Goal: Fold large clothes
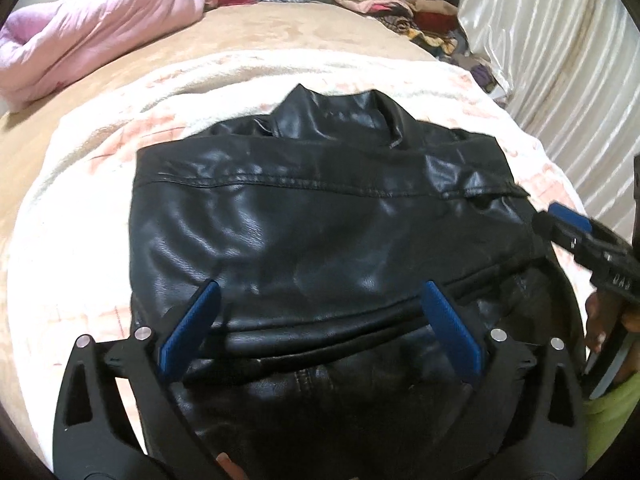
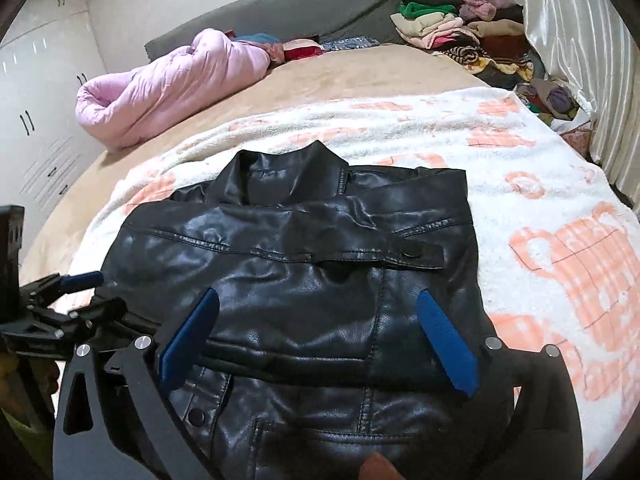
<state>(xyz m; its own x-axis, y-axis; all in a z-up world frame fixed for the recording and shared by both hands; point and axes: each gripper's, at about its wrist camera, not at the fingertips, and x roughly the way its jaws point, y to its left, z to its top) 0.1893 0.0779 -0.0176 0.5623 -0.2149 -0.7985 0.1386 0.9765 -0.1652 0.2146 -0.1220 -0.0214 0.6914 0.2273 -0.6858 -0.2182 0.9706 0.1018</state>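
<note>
- Here, a black jacket (image 2: pixel 296 280) lies folded on a white blanket (image 2: pixel 520 184) with orange pictures, on the bed (image 2: pixel 360 76).
- Far back sit a pink quilt (image 2: pixel 168 88), a gray headboard (image 2: pixel 280 12) and a pile of clothes (image 2: pixel 452 32).
- A shiny curtain (image 2: pixel 568 32) hangs on the right, and white cupboards (image 2: pixel 36 92) stand on the left.
- The left gripper (image 1: pixel 318 330) hangs over the jacket's near part with its blue pads spread wide, holding nothing.
- The right gripper (image 2: pixel 318 338) is spread wide too, with nothing in it.
- Small letters on the right gripper's side are too blurry to read.
</note>
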